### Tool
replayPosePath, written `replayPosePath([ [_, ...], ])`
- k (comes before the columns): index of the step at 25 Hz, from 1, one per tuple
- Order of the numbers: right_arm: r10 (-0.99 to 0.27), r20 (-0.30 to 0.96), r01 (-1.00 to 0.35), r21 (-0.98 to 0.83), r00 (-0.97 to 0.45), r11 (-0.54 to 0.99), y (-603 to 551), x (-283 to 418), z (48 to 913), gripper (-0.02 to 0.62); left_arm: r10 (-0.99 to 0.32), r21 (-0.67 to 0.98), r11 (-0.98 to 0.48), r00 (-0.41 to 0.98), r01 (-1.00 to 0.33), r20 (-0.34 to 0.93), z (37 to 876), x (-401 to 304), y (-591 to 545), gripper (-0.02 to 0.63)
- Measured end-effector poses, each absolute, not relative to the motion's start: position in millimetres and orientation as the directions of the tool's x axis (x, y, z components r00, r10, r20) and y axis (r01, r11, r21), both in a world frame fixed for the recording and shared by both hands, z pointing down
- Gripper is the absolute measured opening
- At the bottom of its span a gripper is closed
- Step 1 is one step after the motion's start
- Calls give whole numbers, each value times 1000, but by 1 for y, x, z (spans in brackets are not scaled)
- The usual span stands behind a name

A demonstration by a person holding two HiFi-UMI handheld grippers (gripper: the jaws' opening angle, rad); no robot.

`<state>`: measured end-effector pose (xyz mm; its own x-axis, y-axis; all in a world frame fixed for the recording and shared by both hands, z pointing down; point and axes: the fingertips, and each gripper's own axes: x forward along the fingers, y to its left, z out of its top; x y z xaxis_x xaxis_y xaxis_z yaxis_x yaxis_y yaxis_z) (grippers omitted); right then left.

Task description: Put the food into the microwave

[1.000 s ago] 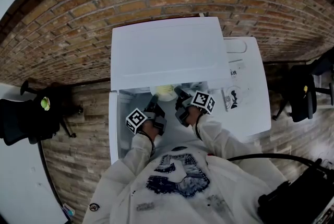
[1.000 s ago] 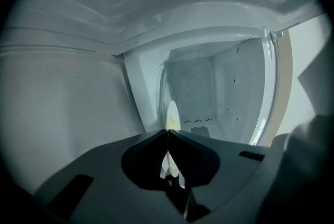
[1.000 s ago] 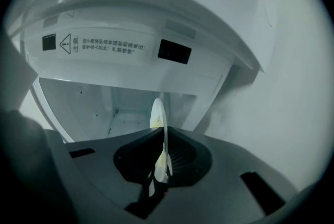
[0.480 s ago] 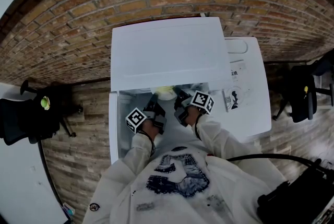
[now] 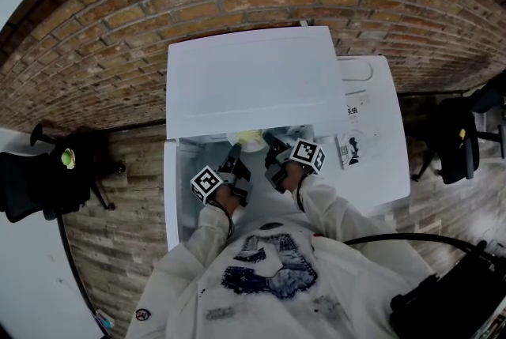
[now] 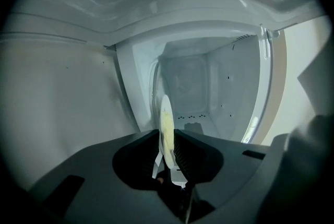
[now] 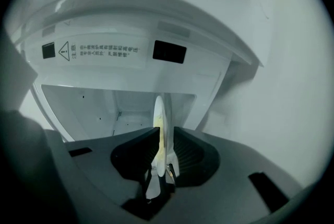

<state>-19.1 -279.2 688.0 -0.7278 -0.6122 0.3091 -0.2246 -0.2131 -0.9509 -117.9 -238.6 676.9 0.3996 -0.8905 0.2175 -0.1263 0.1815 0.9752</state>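
From the head view, I lean over the open microwave (image 5: 253, 77) with both grippers at its mouth. The plate (image 5: 254, 146) with the yellow food (image 5: 250, 137) lies flat between them, half under the top edge. My left gripper (image 5: 233, 152) has the near-left part of its rim and my right gripper (image 5: 273, 146) the near-right. Both hands look about equally close to it. The cavity lies straight ahead of both jaws, so I judge that what is left is a push forward and a set-down on its floor.

In the left gripper view the plate (image 6: 166, 131) shows edge-on, standing in the middle between my jaws, its far part reaching out toward the cavity (image 6: 203, 87). These jaws have just been opening. Even so they stand only narrowly apart, and the pads seem to lie against both faces of the rim. I can make out no gap on either side.

In the right gripper view the plate (image 7: 159, 129) is edge-on again, and my jaws are drawn in and pinch its rim. Beyond it I see the cavity's floor and back wall, and above the opening a warning label (image 7: 99, 51). If the left lets go first, the right alone bears the plate, and it could tip.
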Motion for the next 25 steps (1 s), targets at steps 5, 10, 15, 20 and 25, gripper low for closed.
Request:
replayPosePath([
  [5, -620, 306, -217, -952, -723, -217, -274, -11, 687, 71, -865, 974, 176, 451, -139, 221, 677, -98, -226, 77],
  [10, -625, 302, -198, -952, -720, -232, -266, -4, 684, 71, -866, 979, 166, 457, -118, 202, 675, -87, -219, 77],
  [15, -622, 308, -196, -950, -720, -244, -260, 1, 687, 71, -868, 979, 171, 453, -111, 203, 676, -83, -217, 75],
  [20, -605, 295, -188, -953, -739, -236, -259, -3, 684, 55, -870, 979, 170, 450, -108, 201, 675, -84, -219, 72],
  [25, -598, 287, -186, -956, -749, -226, -258, -5, 683, 32, -864, 976, 184, 454, -119, 218, 678, -84, -217, 33],
])
